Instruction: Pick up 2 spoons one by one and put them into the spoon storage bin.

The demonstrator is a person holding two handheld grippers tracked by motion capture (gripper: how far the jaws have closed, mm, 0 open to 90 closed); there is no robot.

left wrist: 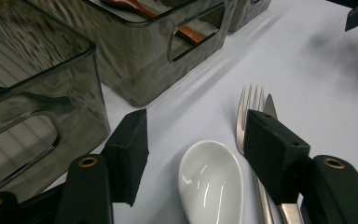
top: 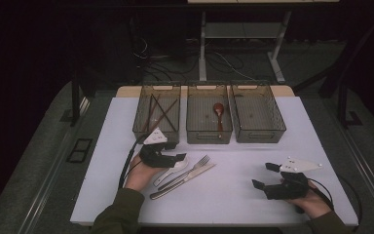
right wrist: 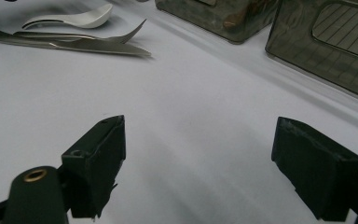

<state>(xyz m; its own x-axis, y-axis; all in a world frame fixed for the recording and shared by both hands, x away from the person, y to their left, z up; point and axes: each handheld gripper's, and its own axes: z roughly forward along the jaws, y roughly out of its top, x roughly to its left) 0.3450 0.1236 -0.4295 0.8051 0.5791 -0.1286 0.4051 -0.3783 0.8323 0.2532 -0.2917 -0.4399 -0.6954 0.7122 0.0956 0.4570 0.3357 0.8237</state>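
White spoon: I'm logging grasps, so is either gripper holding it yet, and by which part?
Nothing is held. The left gripper straddles the white spoon at its bowl, pads apart from it; the right gripper is open over bare table.

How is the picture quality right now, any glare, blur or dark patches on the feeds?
High view: white table evenly lit, surroundings nearly black. Left gripper view: bright glare streaks on the white spoon, near bin soft and rippled, fork fairly sharp. Right gripper view: the tongs' black pads blurred up close, cutlery farther off clearer, bins dim.
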